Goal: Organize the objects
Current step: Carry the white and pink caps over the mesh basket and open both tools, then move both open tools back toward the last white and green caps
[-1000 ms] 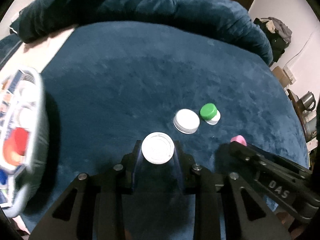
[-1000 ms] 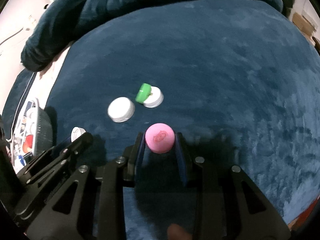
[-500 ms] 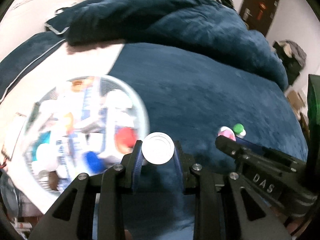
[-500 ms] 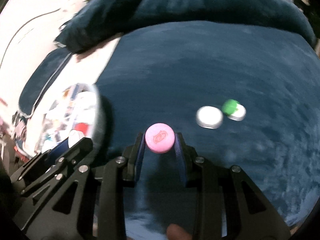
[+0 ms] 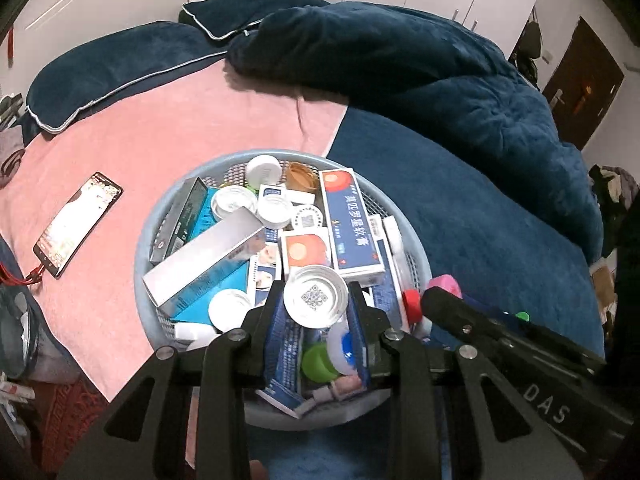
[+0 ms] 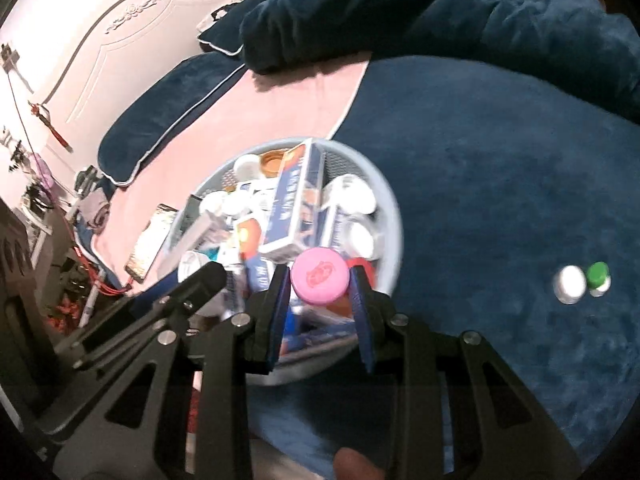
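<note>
My left gripper [image 5: 316, 300] is shut on a white cap [image 5: 315, 296] with a QR code, held over the near side of a round light-blue basket [image 5: 142, 248]. My right gripper [image 6: 319, 278] is shut on a pink cap [image 6: 319, 276], also above the basket [image 6: 394, 216], near its right part. In the left wrist view the pink cap [image 5: 443, 283] shows at the tip of the right gripper's dark finger [image 5: 448, 304]. The basket holds several boxes, caps and small jars. On the blue blanket a white cap [image 6: 570, 283] and a green cap [image 6: 598, 273] remain.
A phone [image 5: 78, 225] lies on the pink sheet [image 5: 168, 136] left of the basket. A bunched dark-blue duvet [image 5: 400, 64] and pillows fill the back of the bed. The blue blanket [image 6: 500, 168] stretches to the right. Clutter stands on the floor at the far left.
Both grippers have swung left from the caps on the blue blanket to above the basket, each still holding its cap. The basket now fills the middle of both views.
</note>
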A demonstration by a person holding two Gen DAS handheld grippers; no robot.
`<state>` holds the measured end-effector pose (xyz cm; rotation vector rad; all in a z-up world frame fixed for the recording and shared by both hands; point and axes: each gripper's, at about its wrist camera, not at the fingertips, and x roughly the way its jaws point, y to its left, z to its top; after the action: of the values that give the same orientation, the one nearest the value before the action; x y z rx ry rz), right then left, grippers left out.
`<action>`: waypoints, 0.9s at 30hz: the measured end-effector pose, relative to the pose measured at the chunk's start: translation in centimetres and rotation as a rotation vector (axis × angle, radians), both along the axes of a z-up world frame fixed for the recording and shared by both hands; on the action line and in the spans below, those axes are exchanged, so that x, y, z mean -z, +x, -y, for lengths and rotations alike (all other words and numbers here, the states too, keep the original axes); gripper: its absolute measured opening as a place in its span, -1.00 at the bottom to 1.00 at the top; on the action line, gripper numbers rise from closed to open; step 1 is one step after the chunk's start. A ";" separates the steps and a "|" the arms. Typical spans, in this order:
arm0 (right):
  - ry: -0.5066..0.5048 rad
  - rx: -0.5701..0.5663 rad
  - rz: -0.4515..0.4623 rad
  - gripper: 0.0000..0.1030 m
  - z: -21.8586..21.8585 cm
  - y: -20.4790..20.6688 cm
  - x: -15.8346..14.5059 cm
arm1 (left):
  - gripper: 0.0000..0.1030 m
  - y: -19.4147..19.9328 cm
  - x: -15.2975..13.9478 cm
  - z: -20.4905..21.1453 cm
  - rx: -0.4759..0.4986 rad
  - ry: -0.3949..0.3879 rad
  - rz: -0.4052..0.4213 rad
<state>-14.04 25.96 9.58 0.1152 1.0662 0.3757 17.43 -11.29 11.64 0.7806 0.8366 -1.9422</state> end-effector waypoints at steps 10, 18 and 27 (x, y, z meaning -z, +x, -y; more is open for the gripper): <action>0.039 0.053 -0.042 -0.38 1.0 0.3 0.5 | 0.75 0.6 -0.1 0.4 -0.045 0.014 -0.004; 0.013 0.168 -0.024 1.00 4.3 0.3 0.2 | 0.99 0.7 -0.7 0.2 -0.066 0.014 -0.055; -0.014 0.229 -0.044 1.00 7.2 0.1 0.7 | 0.99 -1.5 -0.9 -0.8 -0.017 -0.009 -0.006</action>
<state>-13.93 18.73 8.93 0.2319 1.0856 0.1598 15.92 -10.48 12.49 0.7609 0.8351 -1.9328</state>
